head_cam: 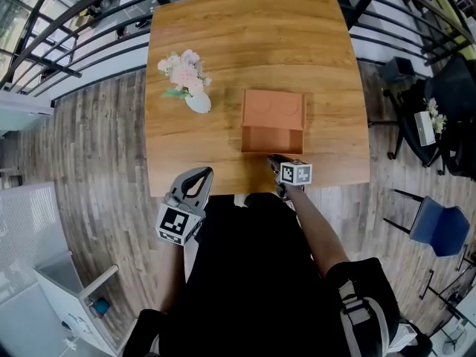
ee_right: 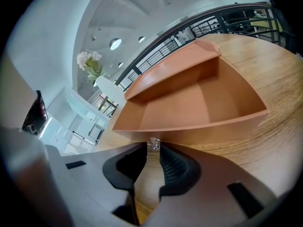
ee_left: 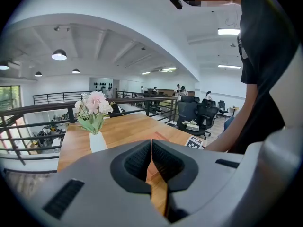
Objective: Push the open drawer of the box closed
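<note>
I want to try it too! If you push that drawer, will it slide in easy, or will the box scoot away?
The drawer looks empty, so it's probably light and slides in easily. The box just rests on the smooth table, so it might scoot back a little.

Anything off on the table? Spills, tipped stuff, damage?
Only the drawer of the box stands out: it is pulled open toward the person and is empty. The vase is upright, and nothing is spilled on the table.

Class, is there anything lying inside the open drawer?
No, the drawer shows only its own bare brown bottom and sides.
</note>
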`<state>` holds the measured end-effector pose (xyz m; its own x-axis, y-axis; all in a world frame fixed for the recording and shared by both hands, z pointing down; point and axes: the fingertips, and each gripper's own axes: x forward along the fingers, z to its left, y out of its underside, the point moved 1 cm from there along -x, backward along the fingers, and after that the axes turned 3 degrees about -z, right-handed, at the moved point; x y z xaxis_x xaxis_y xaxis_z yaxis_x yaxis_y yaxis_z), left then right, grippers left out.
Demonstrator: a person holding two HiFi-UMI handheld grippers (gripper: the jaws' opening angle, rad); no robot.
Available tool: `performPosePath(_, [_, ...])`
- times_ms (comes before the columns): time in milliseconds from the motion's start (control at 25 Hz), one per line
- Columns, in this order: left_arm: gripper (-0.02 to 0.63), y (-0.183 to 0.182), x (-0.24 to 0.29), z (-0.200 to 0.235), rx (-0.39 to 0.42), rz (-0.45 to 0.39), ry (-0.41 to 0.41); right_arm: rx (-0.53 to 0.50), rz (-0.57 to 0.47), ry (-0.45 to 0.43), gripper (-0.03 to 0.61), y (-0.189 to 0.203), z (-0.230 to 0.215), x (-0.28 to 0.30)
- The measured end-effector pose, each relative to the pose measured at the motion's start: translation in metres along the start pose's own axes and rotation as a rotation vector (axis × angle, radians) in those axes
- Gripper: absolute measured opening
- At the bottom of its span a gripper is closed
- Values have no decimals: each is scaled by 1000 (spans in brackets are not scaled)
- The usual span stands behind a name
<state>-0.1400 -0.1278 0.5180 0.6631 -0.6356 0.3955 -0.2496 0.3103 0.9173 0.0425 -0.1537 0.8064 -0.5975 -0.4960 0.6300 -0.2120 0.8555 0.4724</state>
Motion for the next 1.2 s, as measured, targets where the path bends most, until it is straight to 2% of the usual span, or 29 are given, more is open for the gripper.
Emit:
performPosePath(440, [23, 4, -4, -12, -10, -5, -32, -27, 9, -8, 84, 0, -3, 1])
performPosePath(1200, [23, 4, -8, -11, -8, -1, -58, -24, -14, -6, 84, -24, -12, 15])
